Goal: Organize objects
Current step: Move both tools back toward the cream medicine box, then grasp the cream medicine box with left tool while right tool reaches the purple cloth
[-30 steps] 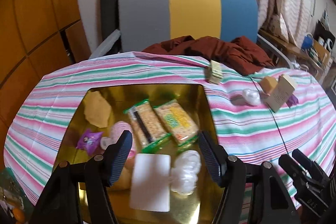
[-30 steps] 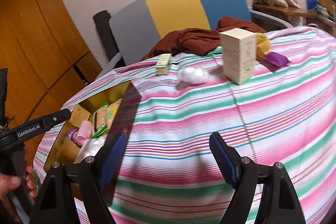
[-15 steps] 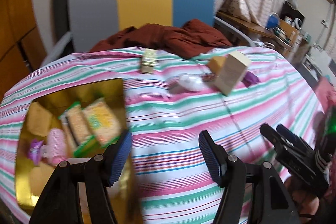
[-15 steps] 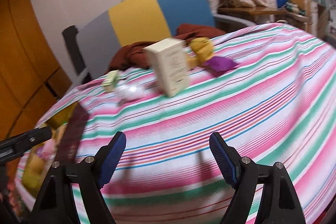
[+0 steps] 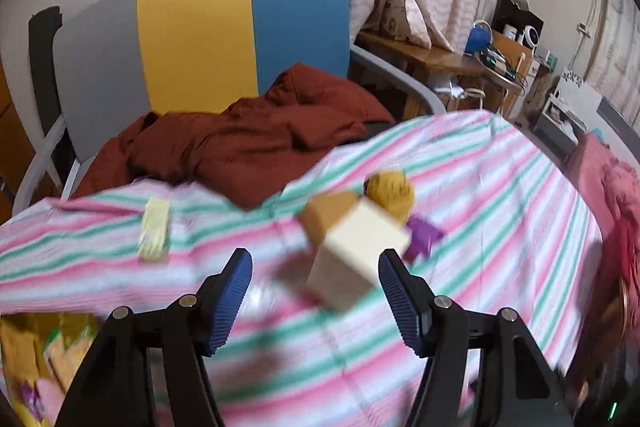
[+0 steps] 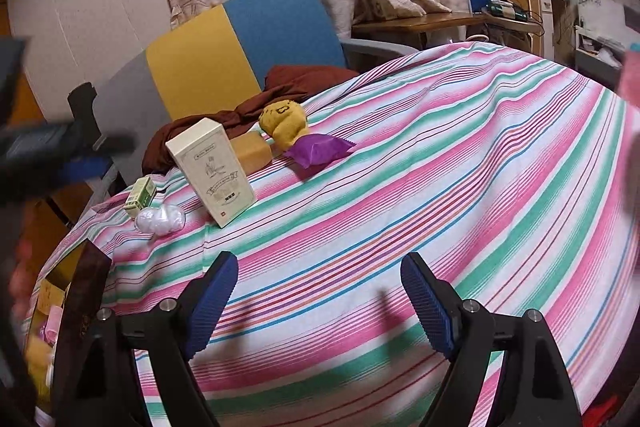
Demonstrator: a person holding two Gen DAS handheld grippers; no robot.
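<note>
A cream carton point(image 5: 354, 259) point(image 6: 212, 173) stands on the striped tablecloth point(image 6: 440, 187). Behind it lie a tan block point(image 6: 250, 149), a yellow pouch point(image 6: 283, 123) and a purple packet point(image 6: 318, 149). A small green box point(image 5: 154, 229) point(image 6: 140, 191) and a clear plastic piece point(image 6: 160, 219) lie to its left. My left gripper point(image 5: 316, 285) is open, with the carton just ahead between its fingers. My right gripper point(image 6: 320, 291) is open and empty over bare cloth. The gold tray point(image 6: 60, 287) with snack packs sits at the left edge.
A grey, yellow and blue chair point(image 5: 200, 39) with a dark red cloth point(image 5: 256, 139) stands behind the table. A cluttered wooden desk point(image 6: 440, 21) is at the back right. The left gripper shows blurred at the left of the right wrist view point(image 6: 48, 155).
My left gripper has swung right from over the gold tray to the cream carton. My right gripper has turned right, so the objects now sit further left in its view.
</note>
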